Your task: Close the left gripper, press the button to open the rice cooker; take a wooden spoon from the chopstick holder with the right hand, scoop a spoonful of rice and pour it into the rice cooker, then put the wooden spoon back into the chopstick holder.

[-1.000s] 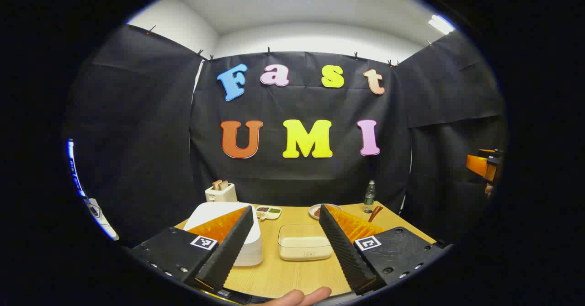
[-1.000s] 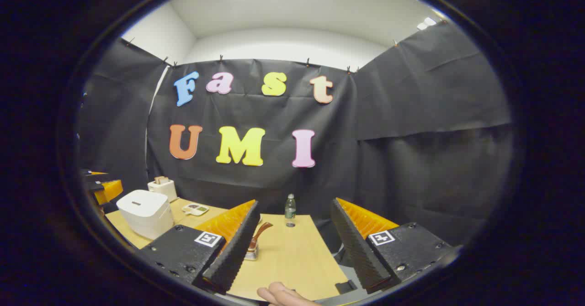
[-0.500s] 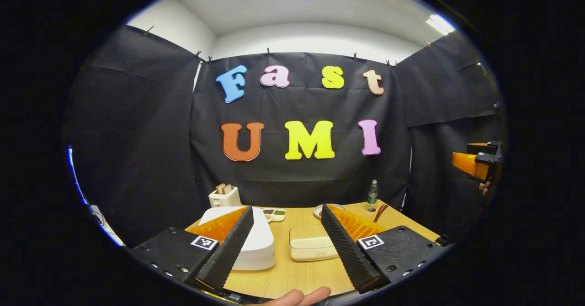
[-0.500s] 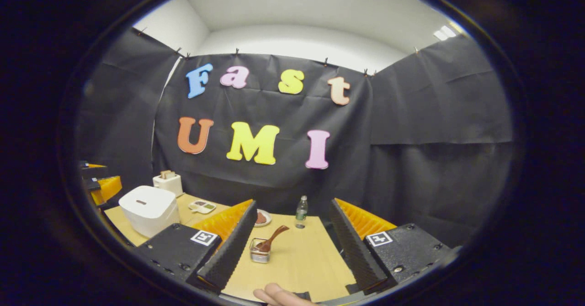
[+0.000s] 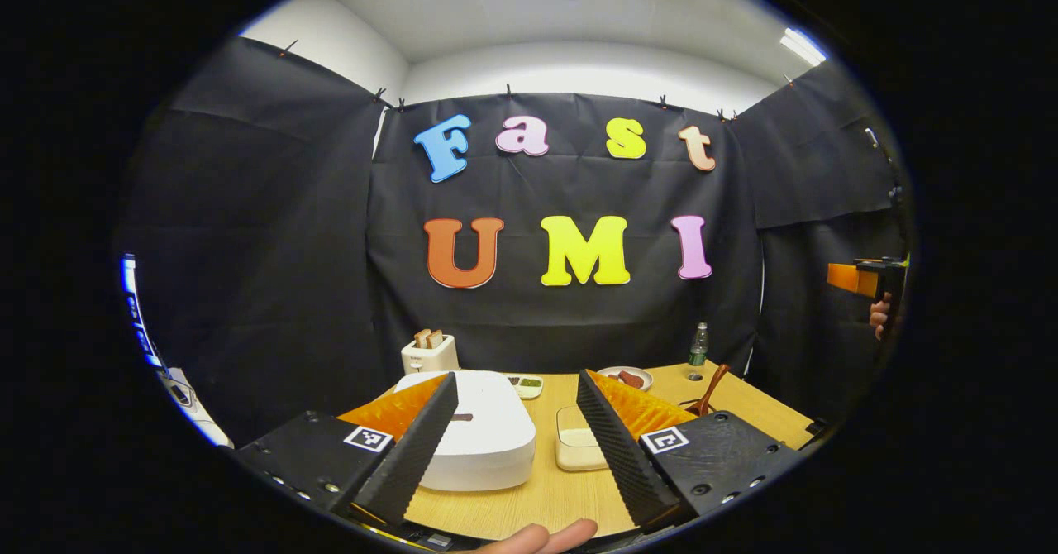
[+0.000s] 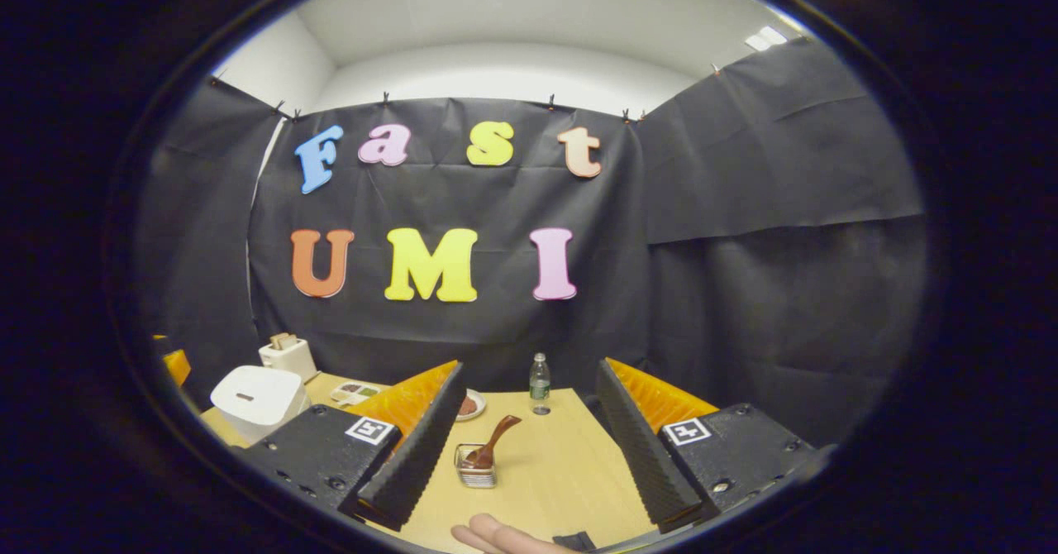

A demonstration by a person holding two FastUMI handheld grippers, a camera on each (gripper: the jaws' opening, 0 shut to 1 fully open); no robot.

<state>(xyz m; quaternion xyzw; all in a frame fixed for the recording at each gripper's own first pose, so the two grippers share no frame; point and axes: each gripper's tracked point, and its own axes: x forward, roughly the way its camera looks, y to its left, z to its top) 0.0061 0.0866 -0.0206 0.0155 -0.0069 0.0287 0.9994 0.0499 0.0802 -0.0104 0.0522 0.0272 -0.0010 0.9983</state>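
1. The left gripper (image 5: pixel 517 442) hangs with its jaws wide. The rice cooker (image 5: pixel 479 438) sits ahead between its fingers, lid down. Pressing with the jaws this wide, I reckon the fingers would straddle the button and miss it.
2. The right gripper (image 6: pixel 525 455) is wide too, holding nothing. The wooden spoon (image 6: pixel 494 441) leans in the chopstick holder (image 6: pixel 475 467) ahead, nearer its left finger; a hasty grab could tip the holder.

No legible word or number stands on anything before me. My left gripper (image 5: pixel 517 374) and right gripper (image 6: pixel 531 364) carry square coded tags (image 5: pixel 368 438), patterns only. The label on the bottle (image 6: pixel 539 382) is too small to read.
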